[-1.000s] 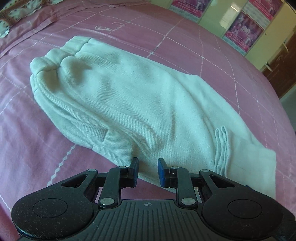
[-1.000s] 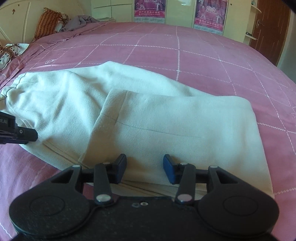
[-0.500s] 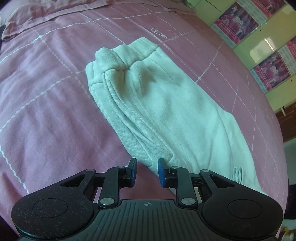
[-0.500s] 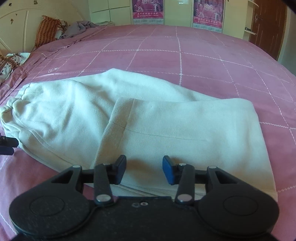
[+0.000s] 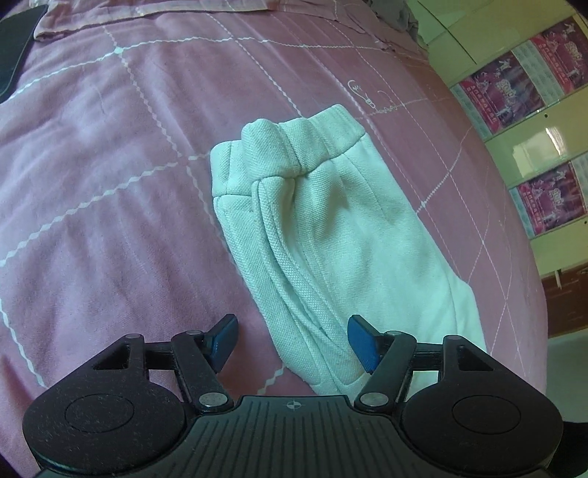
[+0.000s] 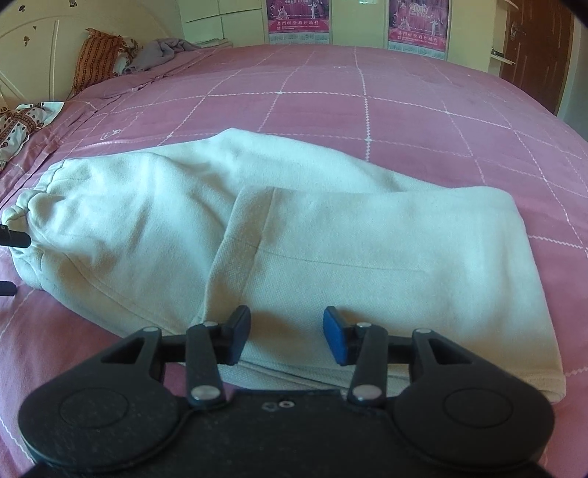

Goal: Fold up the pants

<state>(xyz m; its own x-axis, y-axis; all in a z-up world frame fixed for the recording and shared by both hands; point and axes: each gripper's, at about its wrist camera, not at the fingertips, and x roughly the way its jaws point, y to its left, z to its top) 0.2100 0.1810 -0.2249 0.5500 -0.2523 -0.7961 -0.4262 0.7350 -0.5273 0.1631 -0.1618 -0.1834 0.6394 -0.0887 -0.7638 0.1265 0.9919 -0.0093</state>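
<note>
Pink checked bedspread (image 6: 367,110); striped pillow (image 6: 96,59) by headboard (image 6: 33,47); wall posters (image 6: 297,16).

Cream pants (image 5: 323,228); pink bedspread (image 5: 110,184), white grid lines.

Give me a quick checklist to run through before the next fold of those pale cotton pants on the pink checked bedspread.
1. Pale cotton pants lie on the pink checked bedspread, leg end already folded over: ok.
2. Left gripper jaws opening, the pants' edge between them, pads not pressing: ok.
3. Right gripper over the folded leg end, jaws apart; whether the pads pinch cloth: cannot tell.
4. Elastic waistband bunched, not smoothed: not ok.
5. Bedspread bare beyond the pants, room to fold: ok.
</note>
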